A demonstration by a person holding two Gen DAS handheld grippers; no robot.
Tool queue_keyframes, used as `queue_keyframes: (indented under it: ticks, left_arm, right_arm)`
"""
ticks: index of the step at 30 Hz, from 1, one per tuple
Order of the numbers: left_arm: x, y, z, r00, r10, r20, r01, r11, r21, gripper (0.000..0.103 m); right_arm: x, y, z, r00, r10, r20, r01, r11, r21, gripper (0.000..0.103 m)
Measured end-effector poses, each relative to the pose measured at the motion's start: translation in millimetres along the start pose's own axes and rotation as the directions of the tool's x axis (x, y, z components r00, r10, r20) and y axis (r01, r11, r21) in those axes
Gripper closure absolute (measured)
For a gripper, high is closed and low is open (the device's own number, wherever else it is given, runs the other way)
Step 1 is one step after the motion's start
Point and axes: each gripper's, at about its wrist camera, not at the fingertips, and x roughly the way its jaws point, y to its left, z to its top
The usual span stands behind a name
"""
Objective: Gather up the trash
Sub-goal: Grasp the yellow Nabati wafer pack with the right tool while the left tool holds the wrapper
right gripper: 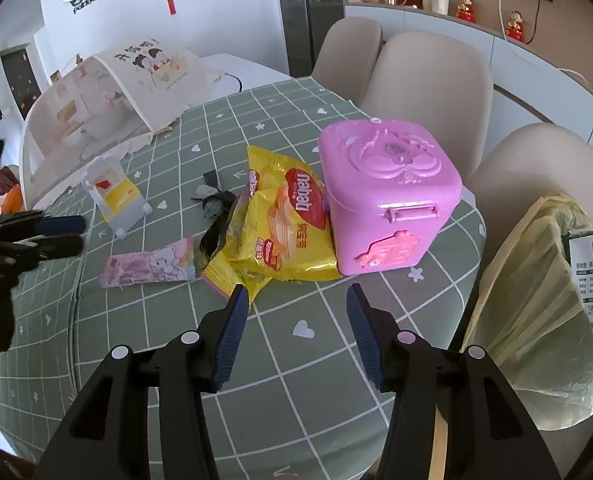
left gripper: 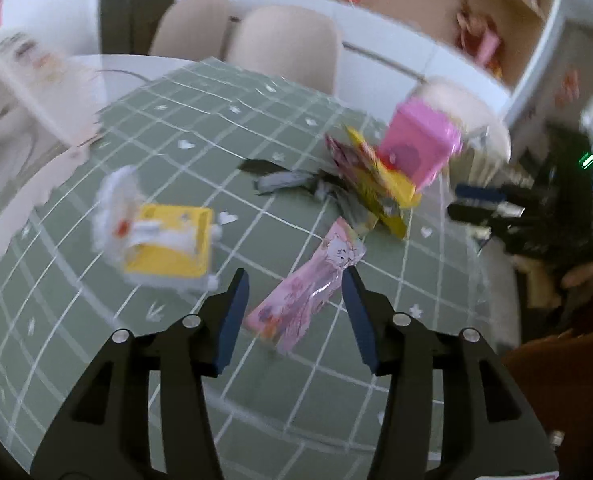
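Note:
A pink snack wrapper lies flat on the green checked tablecloth, between and just past the tips of my open left gripper. It also shows in the right wrist view. Yellow biscuit wrappers and a crumpled dark wrapper lie beside a pink lidded box. My right gripper is open and empty, hovering just short of the yellow wrappers. The left gripper appears at the left of the right wrist view.
A small yellow and white toy stands on the cloth. A mesh food cover sits at the back left. Beige chairs ring the far side. A yellowish bag hangs open at the right table edge.

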Motion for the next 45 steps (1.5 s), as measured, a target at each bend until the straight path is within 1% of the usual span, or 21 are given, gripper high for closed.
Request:
queue_keyframes:
  ticks: [4, 6, 7, 8, 9, 12, 13, 15, 17, 20, 22, 24, 25, 27, 30, 32, 35, 38, 40, 44, 45]
  left_arm:
    - [38, -15, 8, 0.996, 0.019, -0.090, -0.009, 0.994, 0.107, 0.057]
    - [51, -17, 9, 0.992, 0.036, -0.123, -0.020, 0.991, 0.132, 0.059]
    - [53, -17, 9, 0.991, 0.036, -0.127, -0.020, 0.992, 0.126, 0.065]
    - [54, -17, 9, 0.991, 0.041, -0.124, -0.027, 0.993, 0.118, 0.077]
    - [52, -17, 9, 0.992, 0.049, -0.115, -0.037, 0.994, 0.104, 0.084]
    - [40, -10, 7, 0.995, 0.060, -0.082, -0.060, 0.998, 0.007, 0.092]
    - [35, -6, 6, 0.996, 0.064, -0.067, -0.066, 0.997, -0.039, 0.093]
    - [20, 2, 2, 0.997, 0.071, -0.029, -0.075, 0.985, -0.153, 0.093]
    - [8, 8, -4, 0.997, 0.078, -0.001, -0.076, 0.965, -0.252, 0.093]
    - [-4, 17, -14, 0.997, 0.077, 0.030, -0.061, 0.925, -0.374, 0.093]
    - [-12, 20, -19, 0.995, 0.087, 0.041, -0.063, 0.910, -0.410, 0.093]
    - [-17, 21, -21, 0.995, 0.091, 0.047, -0.063, 0.905, -0.421, 0.093]
    - [-20, 22, -23, 0.994, 0.095, 0.049, -0.065, 0.903, -0.424, 0.093]
    - [-25, 23, -27, 0.994, 0.099, 0.047, -0.070, 0.902, -0.425, 0.093]
    - [-26, 26, -32, 0.994, 0.097, 0.044, -0.068, 0.896, -0.438, 0.093]
    - [-25, 26, -32, 0.994, 0.099, 0.044, -0.070, 0.894, -0.442, 0.093]
    - [-25, 26, -31, 0.993, 0.102, 0.050, -0.070, 0.896, -0.439, 0.093]
    - [-26, 27, -30, 0.993, 0.099, 0.061, -0.062, 0.896, -0.440, 0.093]
    - [-27, 28, -29, 0.993, 0.098, 0.065, -0.059, 0.894, -0.444, 0.093]
    - [-30, 29, -30, 0.992, 0.102, 0.069, -0.061, 0.894, -0.444, 0.093]
    - [-30, 30, -31, 0.992, 0.104, 0.066, -0.064, 0.893, -0.445, 0.093]
  right_arm:
    - [-5, -1, 0, 1.000, -0.029, 0.009, 0.029, 0.999, -0.019, 0.055]
    - [-6, -3, 1, 0.999, -0.042, 0.004, 0.042, 0.999, -0.007, 0.055]
    - [-6, -5, 2, 0.999, -0.038, -0.001, 0.038, 0.999, 0.011, 0.055]
    - [-6, -6, 3, 0.999, -0.035, -0.007, 0.035, 0.999, 0.023, 0.055]
    - [-4, -5, 6, 0.999, -0.024, -0.022, 0.025, 0.999, 0.036, 0.055]
    - [0, 2, 11, 0.998, 0.060, -0.030, -0.059, 0.998, 0.024, 0.055]
    - [1, 7, 15, 0.999, 0.049, -0.009, -0.049, 0.999, 0.006, 0.055]
    - [4, 18, 21, 0.999, -0.015, 0.045, 0.017, 0.999, -0.039, 0.055]
    - [15, 26, 30, 0.996, -0.054, 0.066, 0.059, 0.996, -0.071, 0.056]
    - [37, 30, 41, 0.998, -0.044, 0.046, 0.047, 0.998, -0.050, 0.068]
    - [55, 32, 47, 0.999, -0.040, 0.018, 0.041, 0.999, -0.034, 0.072]
    - [69, 33, 47, 0.999, -0.028, -0.018, 0.028, 0.999, -0.021, 0.074]
    - [76, 33, 47, 0.999, 0.018, -0.051, -0.018, 1.000, -0.001, 0.074]
    - [79, 37, 47, 0.993, 0.097, -0.071, -0.096, 0.995, 0.021, 0.074]
    - [73, 55, 45, 0.971, 0.219, -0.100, -0.222, 0.975, -0.020, 0.074]
    - [63, 58, 43, 0.974, 0.214, -0.077, -0.218, 0.975, -0.039, 0.074]
    - [50, 52, 42, 0.985, 0.171, -0.019, -0.171, 0.985, -0.022, 0.074]
    - [53, 45, 45, 0.985, 0.170, -0.025, -0.169, 0.985, 0.030, 0.073]
    - [58, 47, 49, 0.985, 0.169, -0.038, -0.167, 0.985, 0.031, 0.072]
    - [65, 62, 51, 0.988, 0.150, -0.047, -0.152, 0.987, -0.057, 0.069]
    - [72, 67, 49, 0.991, 0.112, -0.067, -0.118, 0.988, -0.097, 0.069]
